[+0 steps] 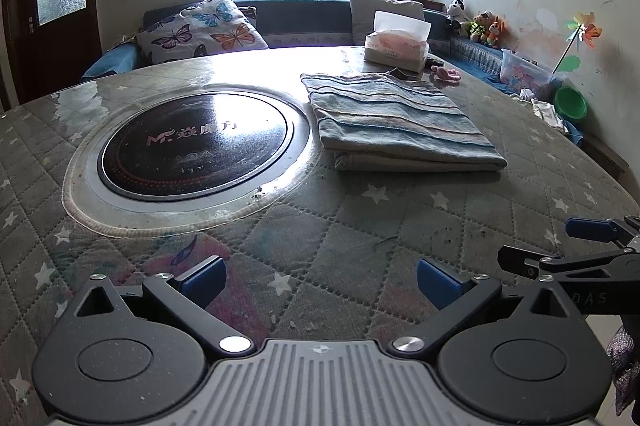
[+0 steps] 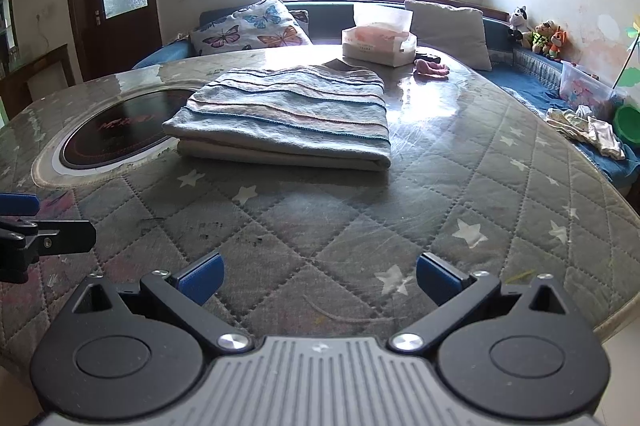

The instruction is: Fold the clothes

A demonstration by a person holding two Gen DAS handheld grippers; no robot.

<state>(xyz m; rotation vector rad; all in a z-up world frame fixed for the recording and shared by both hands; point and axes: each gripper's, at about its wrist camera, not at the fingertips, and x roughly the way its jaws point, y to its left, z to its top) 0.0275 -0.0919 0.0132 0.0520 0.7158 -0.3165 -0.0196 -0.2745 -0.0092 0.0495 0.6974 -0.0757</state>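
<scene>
Striped cloth (image 2: pixel 286 114) lies folded flat on the quilted desk (image 2: pixel 360 226), just beside the round cooktop (image 1: pixel 192 146). It sits ahead of both grippers, well apart from either. Left gripper (image 1: pixel 320 278): fingers spread, empty; cloth ahead and to its right. Right gripper (image 2: pixel 318 276): fingers spread, empty; cloth nearly straight ahead, so judged the better placed. Fold edge faces the grippers; whether the long axis runs across or away cannot be told.

Tissue box (image 1: pixel 396 44) on quilted table (image 1: pixel 360 226); butterfly pillow (image 1: pixel 202 28) behind.
</scene>
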